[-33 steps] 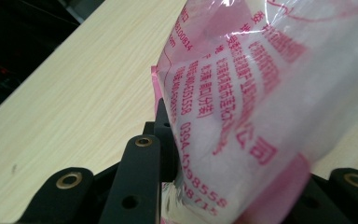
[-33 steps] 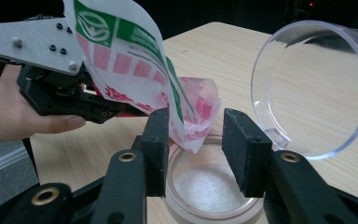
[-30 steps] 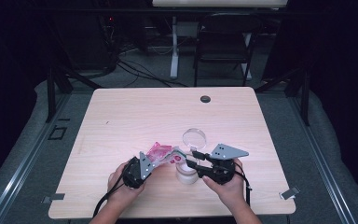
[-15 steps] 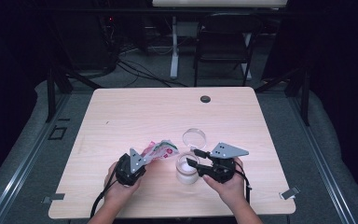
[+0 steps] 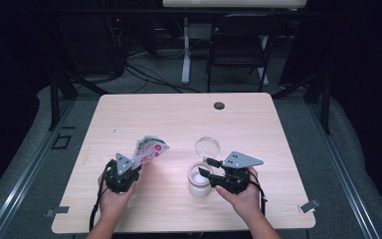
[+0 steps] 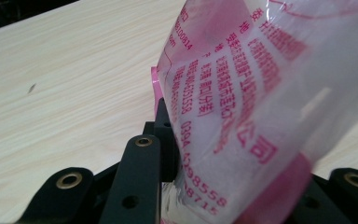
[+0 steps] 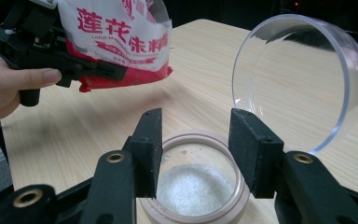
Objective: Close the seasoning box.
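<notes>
Toward 5 o'clock on the table (image 5: 179, 114), close to the person's edge, stands an open jar (image 5: 199, 181) with white grains in the bottom. The right gripper (image 5: 205, 166) sits at the jar's 3 o'clock. Its jaws have just been opening and now stand spread, one to each side above the rim, and the pads press on nothing. Over at 8 o'clock the left gripper (image 5: 132, 167) pinches the lower end of a pink-and-white bag (image 5: 149, 149), whose top tips toward 1 o'clock, well apart from the jar.

With grains in the jar and the bag held aside, the pouring step looks finished and the right hand seems to be letting go of the jar. The likely next move is closing it. The clear lid (image 5: 207, 147) waits just beyond the jar at its 12 o'clock, so the right jaws would need to rise past the rim, reach forward and take the lid by its edge. It is see-through and glares under the light. It probably lies flat, though the right gripper view leaves that unsure.

A small dark disc (image 5: 219, 105) sits near the far edge at 12 o'clock, and a chair (image 5: 238, 45) stands beyond the table. Neither is in the way. The jar's own rim is the one thing to clear, since a knock could spill the grains.
</notes>
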`<state>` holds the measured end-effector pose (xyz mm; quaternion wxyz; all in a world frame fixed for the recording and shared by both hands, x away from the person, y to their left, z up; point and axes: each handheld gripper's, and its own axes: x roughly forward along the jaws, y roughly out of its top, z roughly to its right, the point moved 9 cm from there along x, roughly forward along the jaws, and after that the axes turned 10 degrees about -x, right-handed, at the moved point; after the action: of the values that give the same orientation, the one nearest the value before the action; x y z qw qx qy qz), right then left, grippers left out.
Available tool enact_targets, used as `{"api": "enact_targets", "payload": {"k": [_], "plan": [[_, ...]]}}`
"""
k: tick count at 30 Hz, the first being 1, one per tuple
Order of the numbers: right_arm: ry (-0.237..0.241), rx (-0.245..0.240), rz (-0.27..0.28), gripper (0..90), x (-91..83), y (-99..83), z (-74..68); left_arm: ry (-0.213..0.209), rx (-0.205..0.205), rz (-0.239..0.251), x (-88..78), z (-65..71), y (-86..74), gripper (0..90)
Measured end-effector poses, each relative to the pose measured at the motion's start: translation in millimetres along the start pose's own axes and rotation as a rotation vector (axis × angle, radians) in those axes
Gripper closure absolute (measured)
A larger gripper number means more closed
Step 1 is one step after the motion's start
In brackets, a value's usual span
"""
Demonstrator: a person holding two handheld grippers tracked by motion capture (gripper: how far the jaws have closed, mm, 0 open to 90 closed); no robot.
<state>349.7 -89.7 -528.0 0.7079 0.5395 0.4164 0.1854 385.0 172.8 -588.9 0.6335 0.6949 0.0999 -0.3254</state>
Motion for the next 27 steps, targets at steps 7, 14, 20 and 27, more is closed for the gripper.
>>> {"api": "enact_targets", "payload": {"k": [7, 14, 20, 27], "plan": [[0.013, 0.015, -0.007, 54.6, 0.7, -1.1, 0.9, 0.091, -0.079, 0.019, -8.1, -34.3, 0.3, 74.4], [0.007, 0.016, 0.010, 54.8, -1.8, 0.1, 3.3, 0.165, -0.141, 0.037, -20.0, -66.4, 0.4, 74.3], [0.013, 0.022, 0.013, 54.8, -2.2, 1.0, 5.5, 0.236, -0.209, 0.038, -27.9, -97.4, -7.4, 74.3], [0.024, 0.014, 0.010, 54.8, 2.3, 2.0, 4.4, 0.279, -0.281, 0.011, -29.2, -121.4, -21.0, 74.3]]}}
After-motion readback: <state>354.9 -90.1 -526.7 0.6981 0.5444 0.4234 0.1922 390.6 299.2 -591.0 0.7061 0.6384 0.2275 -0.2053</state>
